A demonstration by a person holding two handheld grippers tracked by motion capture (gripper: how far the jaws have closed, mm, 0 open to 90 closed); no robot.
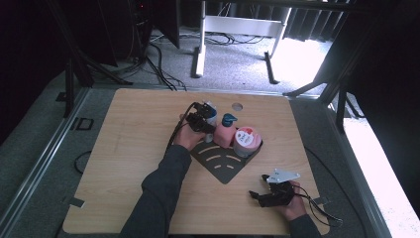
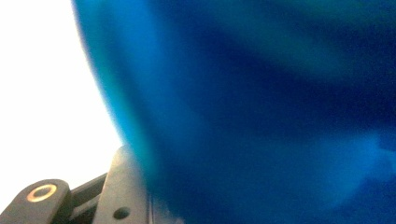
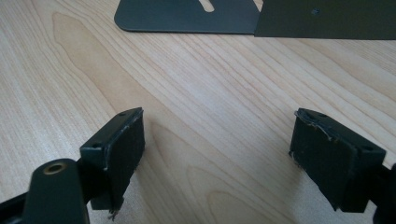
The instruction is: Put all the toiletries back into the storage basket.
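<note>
— At the far side of the dark tray (image 1: 225,171), what is the left claw (image 1: 200,118) doing?

— It is up against a pale bottle with a blue cap (image 1: 211,113). The left gripper view has a blurred, glossy blue curve (image 2: 261,112) pressed close to the lens, so whether that claw is clamped or merely near cannot be told.

— And the risk?

— Probably tipping. The bottle stands just beside a pink pump bottle (image 1: 225,133) and a round tub with a red-and-white lid (image 1: 246,140); a sideways nudge could knock one into the next. Smooth plastic may also slip between flat pads.

— The other hand?

— The right claw (image 1: 267,194) rests low over the wood-grain surface (image 3: 196,107), jaws spread wide and empty, their black pads (image 3: 126,144) frayed at the edges. The tray looks like thin matte metal with curved slots.
</note>
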